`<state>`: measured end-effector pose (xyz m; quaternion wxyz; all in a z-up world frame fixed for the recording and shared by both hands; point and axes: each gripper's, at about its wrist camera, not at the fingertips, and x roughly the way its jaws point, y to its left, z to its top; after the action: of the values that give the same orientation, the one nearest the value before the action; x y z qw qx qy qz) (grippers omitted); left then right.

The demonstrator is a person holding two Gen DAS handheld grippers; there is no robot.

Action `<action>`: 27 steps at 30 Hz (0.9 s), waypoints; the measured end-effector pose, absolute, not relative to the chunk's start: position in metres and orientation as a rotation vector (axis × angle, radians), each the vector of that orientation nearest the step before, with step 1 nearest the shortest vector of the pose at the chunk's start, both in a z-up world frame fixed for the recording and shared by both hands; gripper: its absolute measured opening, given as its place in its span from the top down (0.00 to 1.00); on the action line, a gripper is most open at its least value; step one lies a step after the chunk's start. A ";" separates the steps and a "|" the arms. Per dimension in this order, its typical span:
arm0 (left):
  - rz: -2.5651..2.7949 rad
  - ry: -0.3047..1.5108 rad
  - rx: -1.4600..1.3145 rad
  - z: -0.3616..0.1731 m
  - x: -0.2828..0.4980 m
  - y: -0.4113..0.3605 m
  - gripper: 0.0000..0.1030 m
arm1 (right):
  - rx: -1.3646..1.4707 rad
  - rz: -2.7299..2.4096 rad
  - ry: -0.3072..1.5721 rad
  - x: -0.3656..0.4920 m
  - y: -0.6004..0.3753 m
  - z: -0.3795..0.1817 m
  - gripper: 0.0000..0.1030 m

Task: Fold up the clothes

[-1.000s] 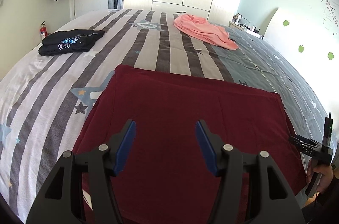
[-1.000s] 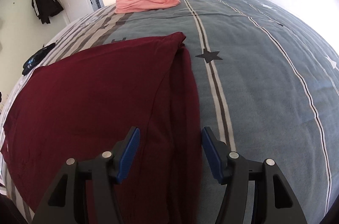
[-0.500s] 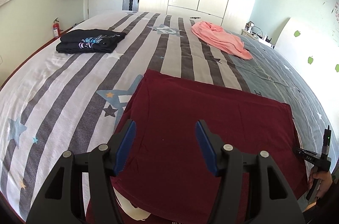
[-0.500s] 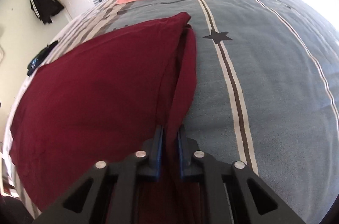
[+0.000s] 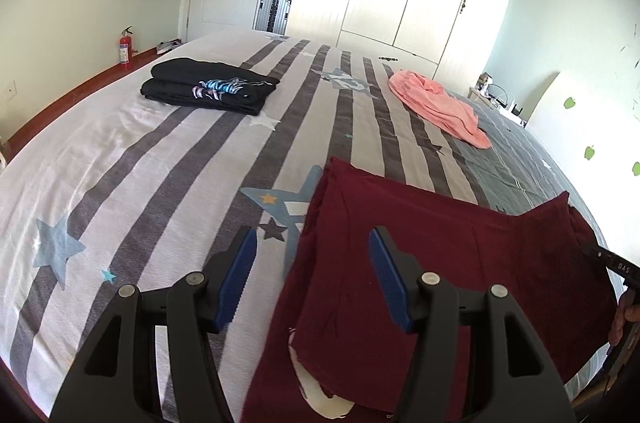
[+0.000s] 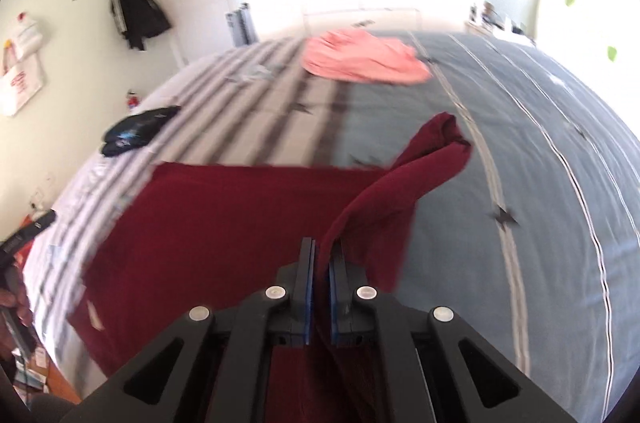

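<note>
We take the maroon shirt (image 5: 460,263) as our landmark; it lies spread on the striped bedspread (image 5: 160,183) at the near edge of the bed. Far to its left sits the folded black clothing (image 5: 208,91). Our left gripper (image 5: 312,275) hovers over the shirt's left edge, jaws wide apart and holding nothing. Beyond the shirt lies the pink garment (image 5: 440,107). At the shirt's right side, our right gripper (image 6: 322,287) is clamped on a lifted edge (image 6: 400,183). To fold well, we judge we should pinch the left edge too, lift both evenly, and keep the cloth taut so no crease bunches.
</note>
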<state>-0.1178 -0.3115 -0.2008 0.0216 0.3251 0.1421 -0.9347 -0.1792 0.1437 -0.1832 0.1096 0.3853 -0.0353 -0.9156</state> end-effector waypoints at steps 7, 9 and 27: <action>-2.849 0.474 0.963 -0.194 -0.094 -0.372 0.46 | 1.082 -2.494 -0.044 -0.196 -0.050 -0.168 0.96; -2.833 0.471 0.961 -0.196 -0.088 -0.387 0.46 | 1.123 -2.422 -0.018 -0.193 -0.103 -0.177 0.89; -3.011 0.377 1.338 -0.245 -0.122 -0.267 0.46 | 1.316 -2.609 -0.091 -0.175 0.063 -0.259 0.66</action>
<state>-0.1224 -0.2675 -0.2448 -0.0873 0.4019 0.1132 -0.9045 -0.1749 0.0634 -0.2592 0.1088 0.4473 -0.0309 -0.8872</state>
